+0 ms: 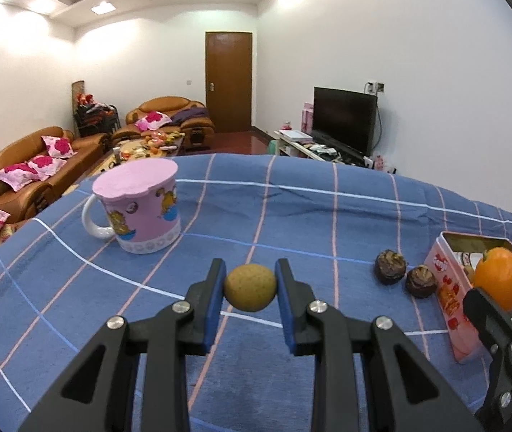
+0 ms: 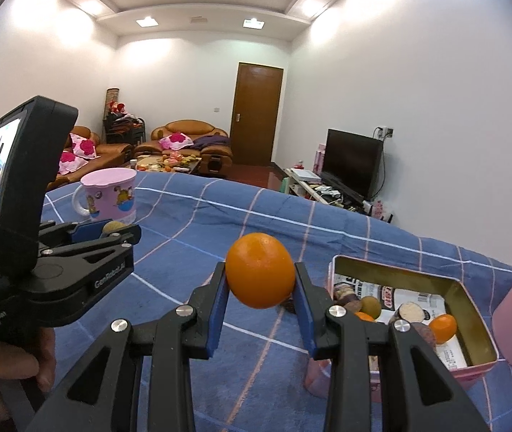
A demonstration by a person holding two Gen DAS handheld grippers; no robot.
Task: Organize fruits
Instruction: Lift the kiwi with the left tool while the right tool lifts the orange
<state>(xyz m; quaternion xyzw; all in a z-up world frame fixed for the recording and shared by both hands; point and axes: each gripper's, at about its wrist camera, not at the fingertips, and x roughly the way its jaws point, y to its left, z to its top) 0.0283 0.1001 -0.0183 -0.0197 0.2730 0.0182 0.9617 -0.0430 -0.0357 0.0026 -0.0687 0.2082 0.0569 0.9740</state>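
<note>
Both of my grippers are loaded. Clamped between the blue pads of my left gripper (image 1: 250,288) is a round tan-green fruit (image 1: 250,287), lifted off the blue checked cloth (image 1: 292,216) that covers the table. My right gripper (image 2: 260,280) is clamped on an orange (image 2: 260,274), also held clear of the cloth, just left of the pink tin (image 2: 486,342).

That tin stands open near the table's right edge. Inside it, on printed packets, I see 1 small orange fruit (image 2: 443,327), 1 green-brown fruit (image 2: 370,306) and some darker pieces partly hidden behind my right finger. On the cloth just left of the tin sit 2 dark, wrinkled fruits (image 1: 390,267), side by side and almost touching; the nearer of the 2 lies just beside the tin's wall.

Toward the table's far left corner stands a pink mug (image 1: 140,208) with a pink lid on top, upright, its white handle turned left. It is well apart from the tin.
</note>
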